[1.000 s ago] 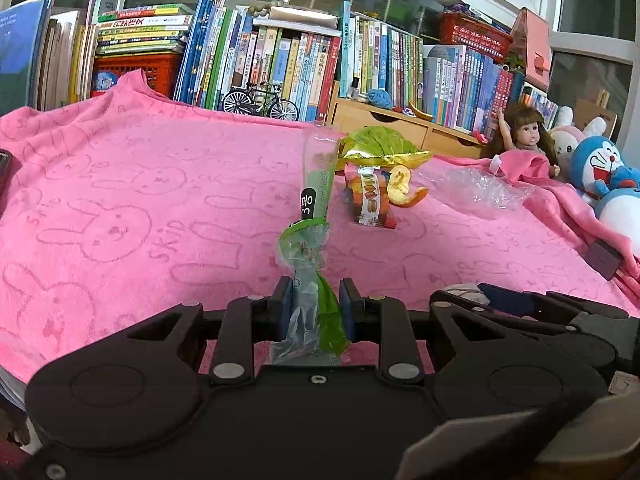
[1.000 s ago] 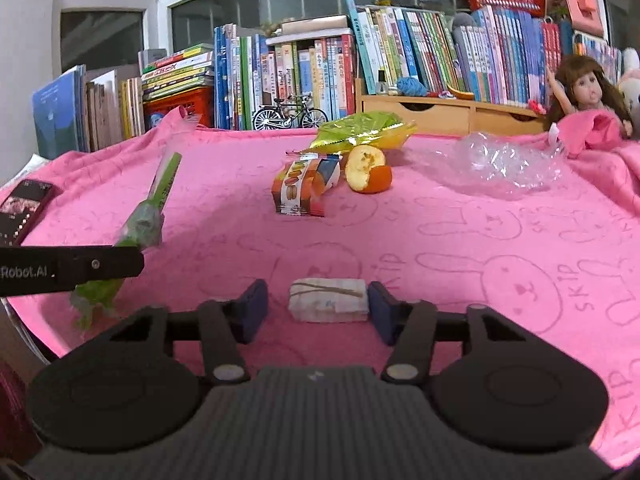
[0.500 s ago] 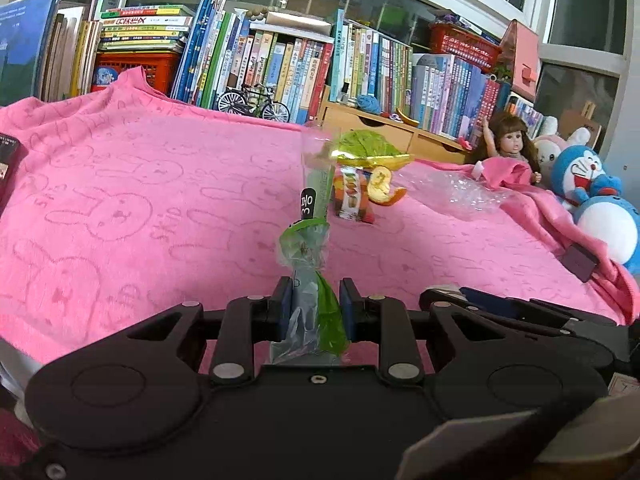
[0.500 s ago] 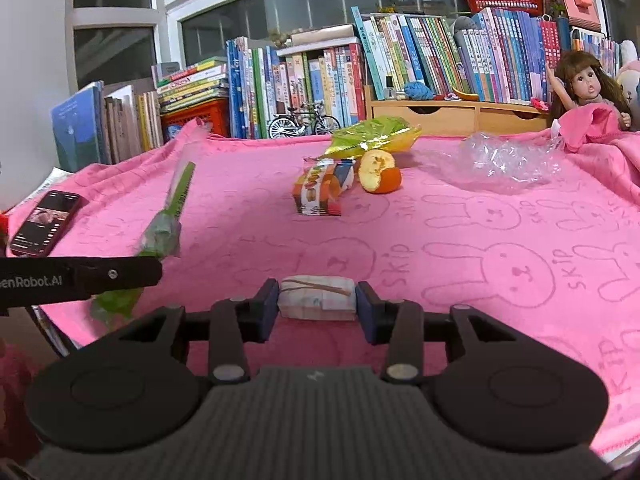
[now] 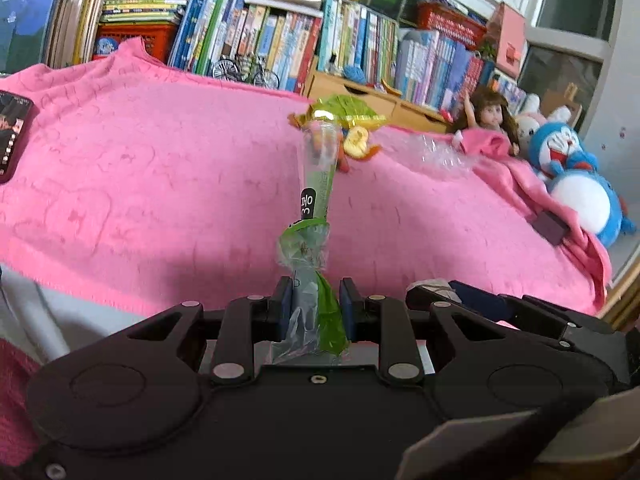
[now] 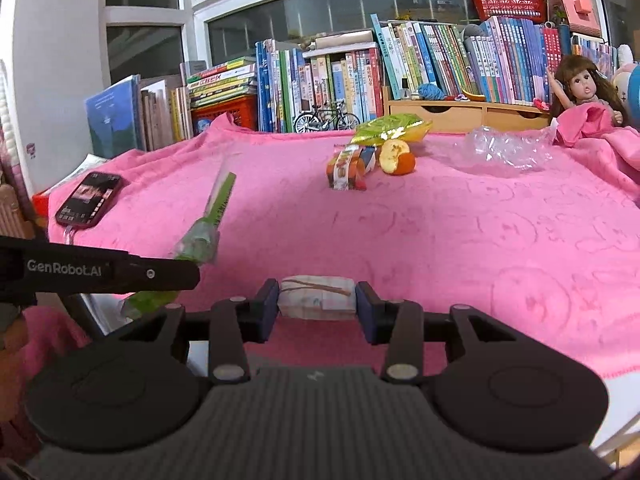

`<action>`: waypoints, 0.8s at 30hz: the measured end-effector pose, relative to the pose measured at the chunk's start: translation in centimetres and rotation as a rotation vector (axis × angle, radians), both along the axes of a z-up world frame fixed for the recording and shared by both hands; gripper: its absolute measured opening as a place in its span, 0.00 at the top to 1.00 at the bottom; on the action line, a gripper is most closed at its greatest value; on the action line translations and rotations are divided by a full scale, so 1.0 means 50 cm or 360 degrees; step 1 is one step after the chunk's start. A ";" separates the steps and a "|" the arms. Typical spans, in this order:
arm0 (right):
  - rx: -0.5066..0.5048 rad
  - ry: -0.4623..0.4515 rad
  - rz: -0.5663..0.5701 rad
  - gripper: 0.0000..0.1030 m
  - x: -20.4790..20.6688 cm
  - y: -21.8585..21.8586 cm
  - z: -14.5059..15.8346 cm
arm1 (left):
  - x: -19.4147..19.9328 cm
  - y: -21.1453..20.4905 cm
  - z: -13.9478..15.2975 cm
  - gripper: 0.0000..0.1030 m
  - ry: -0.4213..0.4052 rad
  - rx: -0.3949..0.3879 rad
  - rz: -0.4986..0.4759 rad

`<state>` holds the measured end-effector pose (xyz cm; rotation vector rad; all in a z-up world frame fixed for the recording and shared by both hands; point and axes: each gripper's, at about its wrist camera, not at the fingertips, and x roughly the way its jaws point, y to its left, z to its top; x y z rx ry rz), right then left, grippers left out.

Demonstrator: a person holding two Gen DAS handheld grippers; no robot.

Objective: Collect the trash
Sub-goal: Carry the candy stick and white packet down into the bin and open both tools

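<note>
above the pink blanket (image 6: 480, 240), a green wrapper (image 5: 310, 248) is pinched by the left gripper (image 5: 313, 306) jaws, a paper wad (image 6: 317, 298) by the right gripper (image 6: 317, 306) jaws.

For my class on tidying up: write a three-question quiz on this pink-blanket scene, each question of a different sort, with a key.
1. True or false: the left gripper is clamped on a green and clear plastic wrapper.
2. Multiple choice: what sits between the fingers of the right gripper? A) the phone B) a small white packet bound with a rubber band C) the bitten fruit
3. Fill in: beside the orange snack pack on the pink blanket lies a bitten ____.

Key: 1 true. 2 B, the small white packet; the phone and the fruit lie on the blanket. 3 fruit.
</note>
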<state>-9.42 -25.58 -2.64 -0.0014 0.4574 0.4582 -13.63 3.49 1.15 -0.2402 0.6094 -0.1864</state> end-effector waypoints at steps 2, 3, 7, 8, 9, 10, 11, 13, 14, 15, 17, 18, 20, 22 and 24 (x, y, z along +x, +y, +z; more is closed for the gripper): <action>-0.0003 0.0025 0.0002 0.55 -0.015 -0.004 -0.009 | -0.012 -0.005 -0.009 0.77 0.0033 0.0012 -0.0019; -0.0001 0.0042 0.0002 0.55 -0.019 -0.006 -0.014 | -0.018 -0.007 -0.015 0.77 0.0055 0.0019 -0.0027; -0.0015 0.0113 -0.0012 0.55 -0.033 -0.013 -0.041 | -0.035 -0.012 -0.048 0.77 0.0161 0.0034 -0.0058; -0.0030 0.0127 -0.0015 0.55 -0.036 -0.012 -0.050 | -0.037 -0.015 -0.056 0.77 0.0187 0.0040 -0.0063; -0.0043 0.0144 -0.0017 0.55 -0.038 -0.011 -0.059 | -0.039 -0.019 -0.066 0.77 0.0219 0.0056 -0.0068; -0.0046 0.0164 -0.0016 0.54 -0.040 -0.012 -0.067 | -0.040 -0.023 -0.075 0.77 0.0247 0.0074 -0.0073; -0.0046 0.0195 -0.0013 0.54 -0.041 -0.012 -0.078 | -0.039 -0.027 -0.085 0.77 0.0277 0.0090 -0.0075; -0.0056 0.0245 -0.0010 0.54 -0.044 -0.011 -0.100 | -0.037 -0.034 -0.106 0.77 0.0351 0.0108 -0.0092; -0.0071 0.0273 -0.0011 0.54 -0.043 -0.009 -0.112 | -0.036 -0.037 -0.116 0.77 0.0380 0.0110 -0.0100; -0.0079 0.0299 -0.0015 0.54 -0.041 -0.008 -0.123 | -0.036 -0.041 -0.126 0.77 0.0411 0.0111 -0.0106; -0.0082 0.0361 -0.0024 0.54 -0.037 -0.009 -0.147 | -0.033 -0.046 -0.147 0.78 0.0466 0.0108 -0.0116; -0.0080 0.0396 -0.0030 0.54 -0.034 -0.010 -0.158 | -0.030 -0.050 -0.157 0.78 0.0498 0.0110 -0.0118; -0.0071 0.0467 -0.0046 0.54 -0.027 -0.012 -0.179 | -0.024 -0.054 -0.177 0.78 0.0548 0.0115 -0.0121; -0.0063 0.0526 -0.0063 0.54 -0.020 -0.014 -0.198 | -0.018 -0.056 -0.201 0.78 0.0609 0.0126 -0.0111; -0.0061 0.0578 -0.0081 0.54 -0.013 -0.016 -0.215 | -0.011 -0.057 -0.224 0.78 0.0669 0.0134 -0.0107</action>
